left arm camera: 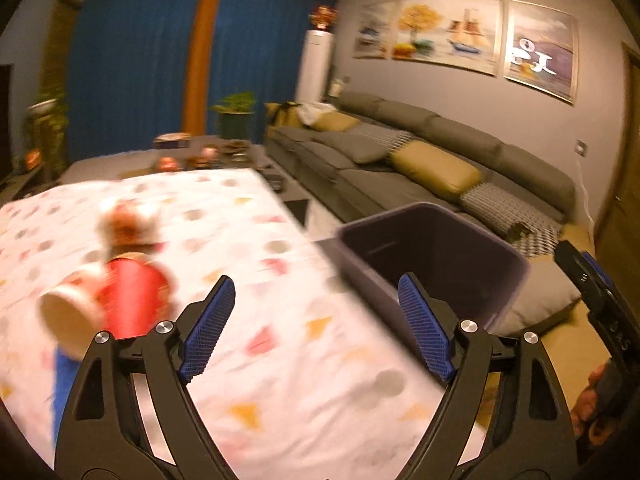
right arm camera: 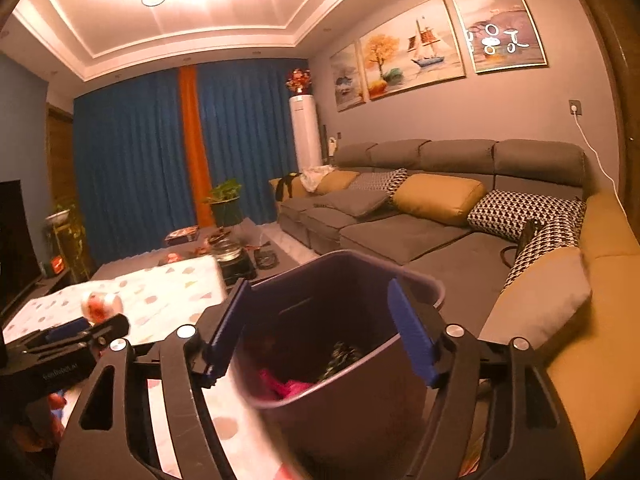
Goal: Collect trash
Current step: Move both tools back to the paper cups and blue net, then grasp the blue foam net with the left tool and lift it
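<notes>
Living-room table under a white cloth with pastel spots, dark plastic bin off its right edge.

Tipped on its side near the table's left edge: red-and-white paper cup, cream open mouth turned toward the left edge, long axis lying roughly crosswise to the left gripper; ahead and to the left of those blue-padded jaws, spread wide and empty. Further back on the cloth, a blurred red-and-white ball-like scrap. Over the bin, the right gripper, jaws likewise spread with nothing between them, pink and dark litter already inside. Nearer to the cup by far: the left gripper; probably a swing left and a twist to straddle the cup's wall.
</notes>
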Action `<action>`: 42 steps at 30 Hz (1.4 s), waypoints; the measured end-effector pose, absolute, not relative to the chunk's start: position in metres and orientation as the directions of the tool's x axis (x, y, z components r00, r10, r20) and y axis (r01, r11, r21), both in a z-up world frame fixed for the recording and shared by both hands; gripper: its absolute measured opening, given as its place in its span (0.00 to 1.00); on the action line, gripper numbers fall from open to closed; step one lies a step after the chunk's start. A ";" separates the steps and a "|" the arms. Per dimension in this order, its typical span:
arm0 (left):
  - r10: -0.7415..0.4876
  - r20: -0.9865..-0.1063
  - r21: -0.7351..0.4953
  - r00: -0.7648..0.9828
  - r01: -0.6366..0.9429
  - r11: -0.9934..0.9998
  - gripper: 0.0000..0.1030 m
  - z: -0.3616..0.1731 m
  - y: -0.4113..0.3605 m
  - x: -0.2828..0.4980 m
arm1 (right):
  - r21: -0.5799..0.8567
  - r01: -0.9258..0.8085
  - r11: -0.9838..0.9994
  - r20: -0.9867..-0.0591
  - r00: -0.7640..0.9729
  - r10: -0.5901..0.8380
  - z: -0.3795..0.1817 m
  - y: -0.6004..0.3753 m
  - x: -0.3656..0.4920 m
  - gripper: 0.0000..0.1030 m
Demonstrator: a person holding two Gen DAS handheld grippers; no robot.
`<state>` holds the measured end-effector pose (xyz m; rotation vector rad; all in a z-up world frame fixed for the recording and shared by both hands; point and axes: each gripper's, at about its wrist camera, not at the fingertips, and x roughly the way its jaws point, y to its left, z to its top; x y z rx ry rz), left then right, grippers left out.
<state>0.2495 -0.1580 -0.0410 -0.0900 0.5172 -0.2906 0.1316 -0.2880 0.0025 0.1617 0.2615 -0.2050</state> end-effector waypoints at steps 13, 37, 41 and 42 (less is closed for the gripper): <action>-0.009 -0.475 -0.111 0.880 -0.050 0.993 0.80 -0.048 -0.026 0.177 | 0.138 0.081 0.987 -0.274 0.961 -0.041 0.005 -0.213 0.109 0.69; 0.016 -0.602 -0.112 0.798 -0.105 0.988 0.80 -0.081 0.030 0.170 | 0.118 -0.100 0.988 -0.288 0.949 0.130 0.003 -0.111 0.109 0.69; -0.023 -0.673 -0.109 0.740 -0.069 0.992 0.78 -0.096 0.021 0.192 | 0.119 -0.096 0.988 -0.291 0.948 0.127 0.001 -0.113 0.112 0.69; -0.034 -0.686 -0.116 0.726 -0.063 0.991 0.78 -0.099 0.020 0.195 | 0.119 -0.095 0.988 -0.291 0.948 0.127 0.001 -0.113 0.113 0.69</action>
